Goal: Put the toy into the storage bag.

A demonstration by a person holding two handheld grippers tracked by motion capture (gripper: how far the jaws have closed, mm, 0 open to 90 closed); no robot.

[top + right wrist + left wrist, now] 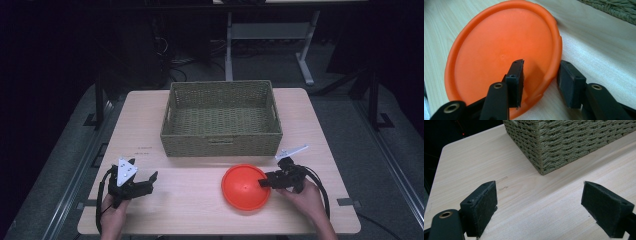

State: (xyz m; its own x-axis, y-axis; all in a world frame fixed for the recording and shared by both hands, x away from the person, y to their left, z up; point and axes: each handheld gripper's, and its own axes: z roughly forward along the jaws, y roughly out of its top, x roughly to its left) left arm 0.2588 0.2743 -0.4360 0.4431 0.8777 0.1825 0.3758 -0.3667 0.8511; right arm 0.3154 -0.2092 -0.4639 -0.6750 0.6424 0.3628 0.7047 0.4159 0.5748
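On the left of the desk (150, 130), the left hand-held gripper (145, 181) rests low near the front edge, its jaws spread wide with only bare wood between them. In the left gripper view, the corner of the woven basket (564, 142) stands beyond those jaws, well apart from them. The basket sits at the middle of the desk toward the far side. Just in front of it, right of centre, lies the orange plate (245, 187). The right hand-held gripper (263, 183) straddles the plate's right rim, one jaw inside the dish, the other outside; a gap shows between the outer pad and the rim, so it is not yet pinched.
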